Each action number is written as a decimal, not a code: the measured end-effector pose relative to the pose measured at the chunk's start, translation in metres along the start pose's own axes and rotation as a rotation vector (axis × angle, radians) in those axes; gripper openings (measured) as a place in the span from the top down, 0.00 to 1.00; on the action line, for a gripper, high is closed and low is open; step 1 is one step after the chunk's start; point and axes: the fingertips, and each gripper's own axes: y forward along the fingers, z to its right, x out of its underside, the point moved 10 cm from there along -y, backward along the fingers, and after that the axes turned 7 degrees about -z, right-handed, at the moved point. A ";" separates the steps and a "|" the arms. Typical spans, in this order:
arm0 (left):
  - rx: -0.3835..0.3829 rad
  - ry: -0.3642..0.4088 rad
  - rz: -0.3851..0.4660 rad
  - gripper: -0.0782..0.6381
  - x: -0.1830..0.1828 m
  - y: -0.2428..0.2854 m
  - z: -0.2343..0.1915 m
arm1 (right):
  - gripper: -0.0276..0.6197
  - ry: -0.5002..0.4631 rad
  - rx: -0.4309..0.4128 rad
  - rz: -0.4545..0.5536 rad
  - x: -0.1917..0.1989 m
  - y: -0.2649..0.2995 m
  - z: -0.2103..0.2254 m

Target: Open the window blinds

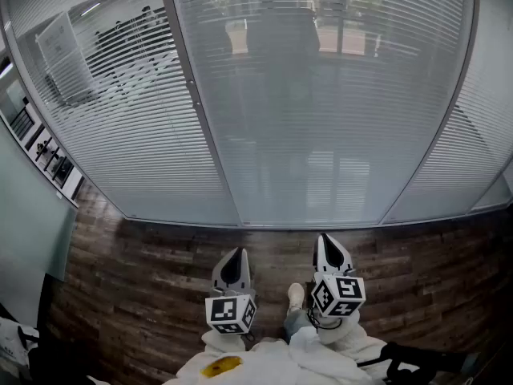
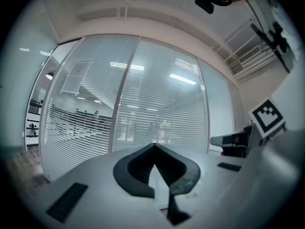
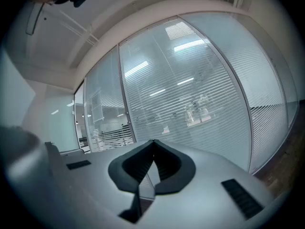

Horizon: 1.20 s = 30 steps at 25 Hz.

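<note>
Left tool (image 1: pixel 238 252): jaws together at the tips, nothing between them. Right tool (image 1: pixel 325 237): likewise closed and empty. Both are held level, side by side, pointing at the window blinds (image 1: pixel 321 119). Blinds hang lowered straight ahead, slats horizontal, split into panels by a frame post (image 1: pixel 200 111). Neither tool touches them; wooden floor (image 1: pixel 144 271) lies between.
</note>
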 end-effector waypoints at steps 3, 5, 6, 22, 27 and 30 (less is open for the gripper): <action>0.004 -0.005 -0.001 0.89 -0.003 0.029 -0.011 | 0.94 0.003 -0.006 -0.003 -0.003 0.031 0.003; 0.007 -0.002 -0.002 0.89 -0.004 0.051 -0.016 | 0.94 0.001 -0.012 -0.003 -0.006 0.055 0.008; 0.006 0.000 -0.005 0.89 -0.004 0.063 -0.019 | 0.94 0.002 -0.017 -0.003 -0.008 0.069 0.011; 0.003 0.007 -0.031 0.89 -0.058 0.335 -0.064 | 0.94 -0.020 -0.111 -0.045 -0.092 0.329 0.083; -0.011 -0.005 -0.048 0.89 -0.057 0.369 -0.086 | 0.94 -0.029 -0.123 -0.038 -0.098 0.366 0.085; -0.001 -0.009 -0.054 0.89 -0.062 0.386 -0.107 | 0.94 -0.027 -0.088 -0.031 -0.104 0.386 0.083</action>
